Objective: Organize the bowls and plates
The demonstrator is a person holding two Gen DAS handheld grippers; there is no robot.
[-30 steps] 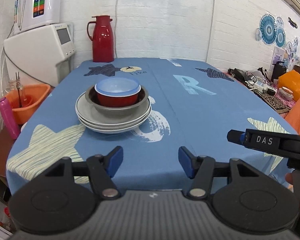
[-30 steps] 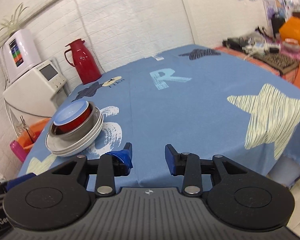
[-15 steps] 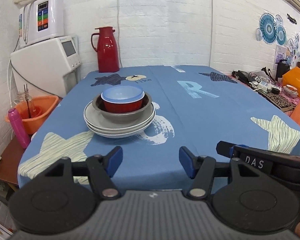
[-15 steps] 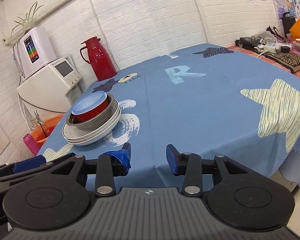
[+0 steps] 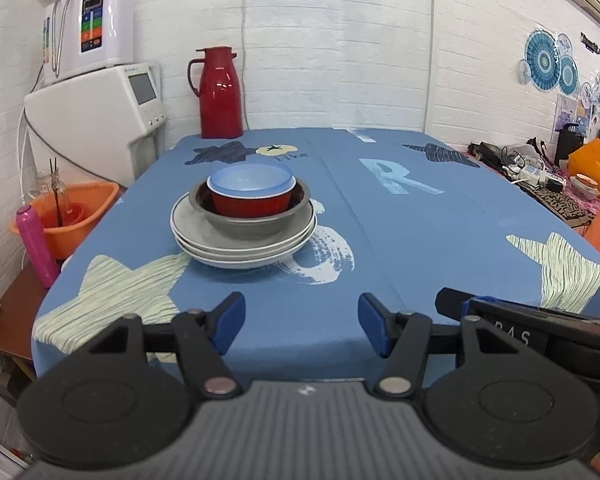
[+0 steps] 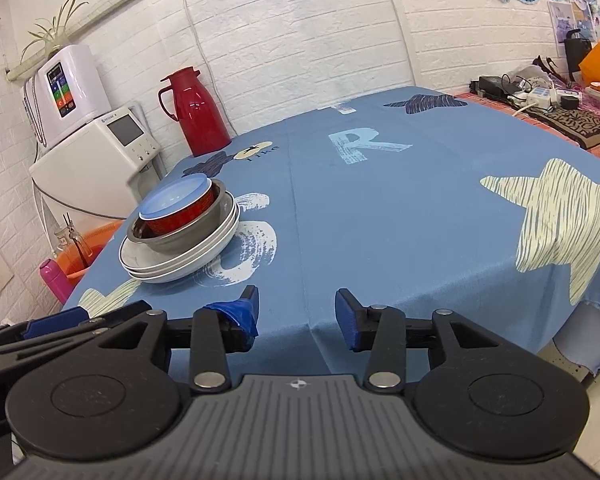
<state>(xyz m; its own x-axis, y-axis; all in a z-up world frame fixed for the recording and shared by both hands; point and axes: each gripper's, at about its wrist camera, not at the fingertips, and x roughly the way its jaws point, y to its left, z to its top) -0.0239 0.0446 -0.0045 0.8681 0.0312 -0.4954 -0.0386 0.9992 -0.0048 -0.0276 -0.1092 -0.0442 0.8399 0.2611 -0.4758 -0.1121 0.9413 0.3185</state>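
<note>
One stack of dishes stands on the left half of the blue tablecloth [image 5: 420, 240]: white plates [image 5: 204, 240] at the bottom, a metal bowl [image 5: 260, 222] on them, a red bowl [image 5: 252, 204] inside it, and a light blue bowl [image 5: 250, 180] on top. From the right wrist the same stack [image 6: 180, 236] sits at the left. My left gripper [image 5: 301, 322] is open and empty, held off the near table edge, well short of the stack. My right gripper [image 6: 296, 314] is open too, empty, beside the left one [image 6: 56, 320] at that edge.
A red thermos jug [image 5: 219, 94] stands at the table's far left corner. White appliances [image 5: 96, 120], an orange basin [image 5: 80, 212] and a pink bottle [image 5: 36, 244] are off the left side. Cables and clutter [image 5: 540, 176] lie on the right side.
Both grippers have drawn back and risen slightly from the table, so the stack looks farther away. Both stay open and the dishes have not moved.
</note>
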